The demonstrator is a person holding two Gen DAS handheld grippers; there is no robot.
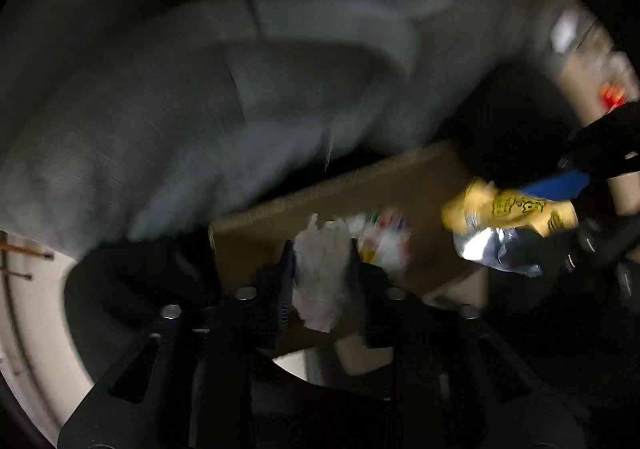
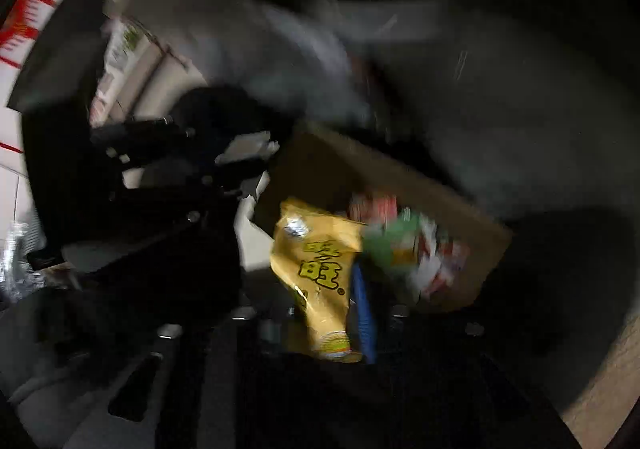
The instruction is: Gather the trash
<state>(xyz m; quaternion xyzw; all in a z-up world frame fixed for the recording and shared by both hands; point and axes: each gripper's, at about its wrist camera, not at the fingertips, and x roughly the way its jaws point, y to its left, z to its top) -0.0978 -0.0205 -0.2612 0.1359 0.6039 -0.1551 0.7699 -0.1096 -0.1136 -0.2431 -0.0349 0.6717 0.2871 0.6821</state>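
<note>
I had both grippers tipped steeply down over the cardboard box (image 1: 400, 185), since that was where the trash belonged; colourful wrappers (image 2: 416, 249) already lay inside, toward its three o'clock end in the right wrist view. The yellow snack bag (image 2: 316, 269) hung at six o'clock between the right gripper (image 2: 352, 313) jaws, which looked parted, though blur kept me from telling whether the pads gripped it. The crumpled white tissue (image 1: 322, 273) sat between the left gripper (image 1: 320, 269) jaws over the box; pressed or freed, I could not tell.
</note>
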